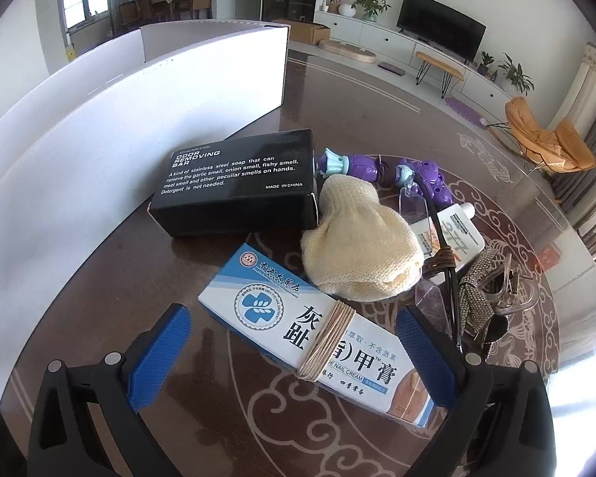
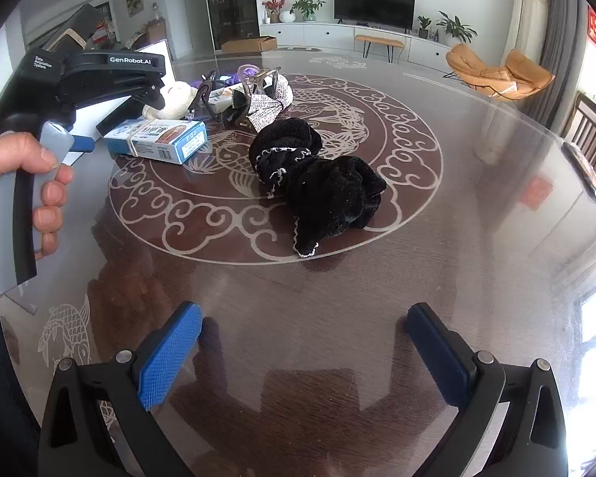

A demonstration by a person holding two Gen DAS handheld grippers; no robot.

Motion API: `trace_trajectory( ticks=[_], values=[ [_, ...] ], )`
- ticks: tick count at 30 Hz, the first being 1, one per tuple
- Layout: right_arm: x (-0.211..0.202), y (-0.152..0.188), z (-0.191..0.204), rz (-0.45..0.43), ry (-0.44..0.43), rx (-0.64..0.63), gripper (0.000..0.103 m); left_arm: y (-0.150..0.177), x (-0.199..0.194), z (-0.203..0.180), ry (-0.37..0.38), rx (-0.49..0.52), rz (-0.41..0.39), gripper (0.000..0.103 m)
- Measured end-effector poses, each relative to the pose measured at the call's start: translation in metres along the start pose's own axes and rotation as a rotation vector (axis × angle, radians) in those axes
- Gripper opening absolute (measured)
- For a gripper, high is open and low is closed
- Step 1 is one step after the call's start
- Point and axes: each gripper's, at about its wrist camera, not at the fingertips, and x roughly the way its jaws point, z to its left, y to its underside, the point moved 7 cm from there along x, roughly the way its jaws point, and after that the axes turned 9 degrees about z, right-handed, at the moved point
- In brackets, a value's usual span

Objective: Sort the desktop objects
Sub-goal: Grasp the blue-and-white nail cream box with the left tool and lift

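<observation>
Left tool [image 1: 294, 353], jaws wide, straddling the white-and-blue nail-cream carton bound with tan cord [image 1: 318, 342]; the blue pads [image 1: 161, 357] flank the carton without touching it. The carton lies flat on the glossy dark patterned tabletop [image 2: 337, 318], just beside a cream knitted pouch [image 1: 357, 246] and a black odour-bar box [image 1: 238, 187], with a white open bin [image 1: 99, 127] behind them. Right tool [image 2: 304, 353], jaws also wide and empty, hovers over bare tabletop, near a crumpled black velvet cloth with pale trim [image 2: 322, 187]. The step in hand appears to be the approach to the carton. Next move, as judged: lower, close across the carton's short sides, and lift it toward the bin.
</observation>
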Motion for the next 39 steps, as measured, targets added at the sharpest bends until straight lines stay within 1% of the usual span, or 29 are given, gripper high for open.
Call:
trace_trajectory(
  ticks=[3,5,6,7,8,11,14,15,16,18,19,20,21,22,24,26,28,29,32,33,34,36,37,39],
  values=[
    [-0.001,0.0,-0.001,-0.006,-0.017,0.01,0.103,-0.001,0.009,-0.007,-0.05,-0.001,0.003,0.103],
    [-0.001,0.0,-0.001,-0.005,-0.014,0.009,0.103,0.001,0.019,-0.01,-0.066,0.011,0.029,0.103],
    [-0.001,-0.001,0.0,-0.004,-0.011,0.007,0.103,0.003,0.024,-0.011,-0.063,0.016,0.04,0.103],
    [-0.001,-0.001,0.0,-0.004,-0.009,0.006,0.103,0.006,0.026,-0.01,-0.074,0.023,0.035,0.103],
    [-0.001,0.0,0.0,-0.004,-0.01,0.006,0.103,0.008,0.024,-0.009,-0.083,0.04,0.012,0.103],
    [-0.002,0.0,-0.001,-0.005,-0.011,0.007,0.103,0.014,0.02,-0.007,-0.032,0.089,-0.011,0.103],
    [-0.001,0.0,-0.001,-0.002,-0.005,0.004,0.103,0.016,0.013,-0.003,0.076,0.166,-0.036,0.103],
    [-0.001,0.0,-0.001,-0.002,-0.003,0.003,0.103,0.017,0.01,-0.001,0.097,0.196,-0.044,0.098],
    [-0.001,0.0,-0.001,-0.001,-0.001,0.002,0.103,0.019,0.009,0.002,0.112,0.23,-0.053,0.089],
    [0.0,0.0,-0.001,0.0,0.002,0.0,0.103,0.021,0.005,0.007,0.156,0.292,-0.063,0.082],
    [0.0,0.0,-0.002,0.001,0.004,-0.001,0.103,0.022,0.003,0.011,0.179,0.317,-0.065,0.075],
    [0.0,0.0,-0.001,0.002,0.007,-0.003,0.103,0.024,0.001,0.015,0.2,0.34,-0.066,0.071],
    [0.001,0.0,-0.001,0.003,0.012,-0.004,0.103,0.024,-0.001,0.022,0.232,0.36,-0.064,0.064],
    [0.001,0.0,-0.002,0.006,0.018,-0.005,0.103,0.027,-0.005,0.027,0.269,0.378,-0.057,0.06],
    [0.002,0.0,-0.001,0.01,0.03,-0.009,0.103,0.036,-0.012,0.035,0.342,0.436,-0.029,0.058],
    [0.002,0.0,-0.002,0.009,0.031,-0.009,0.103,0.048,-0.019,0.045,0.368,0.515,-0.009,0.057],
    [0.002,0.0,-0.002,0.009,0.031,-0.01,0.103,0.057,-0.024,0.054,0.389,0.568,-0.001,0.057],
    [0.002,0.0,-0.002,0.009,0.031,-0.01,0.103,0.06,-0.026,0.059,0.396,0.577,0.002,0.057],
    [0.001,0.0,-0.002,0.009,0.031,-0.01,0.103,0.059,-0.029,0.065,0.389,0.546,0.02,0.059],
    [0.001,0.0,-0.002,0.009,0.031,-0.01,0.103,0.058,-0.028,0.065,0.373,0.53,0.026,0.065],
    [0.001,0.0,-0.002,0.009,0.031,-0.01,0.103,0.058,-0.026,0.064,0.348,0.512,0.031,0.08],
    [0.001,0.0,-0.002,0.009,0.031,-0.01,0.103,0.056,-0.017,0.062,0.277,0.491,0.039,0.098],
    [0.001,0.0,-0.002,0.009,0.031,-0.01,0.103,0.057,-0.013,0.06,0.233,0.494,0.032,0.102],
    [0.001,0.001,-0.002,0.009,0.03,-0.009,0.103,0.06,-0.006,0.056,0.116,0.509,0.012,0.103]
  ],
)
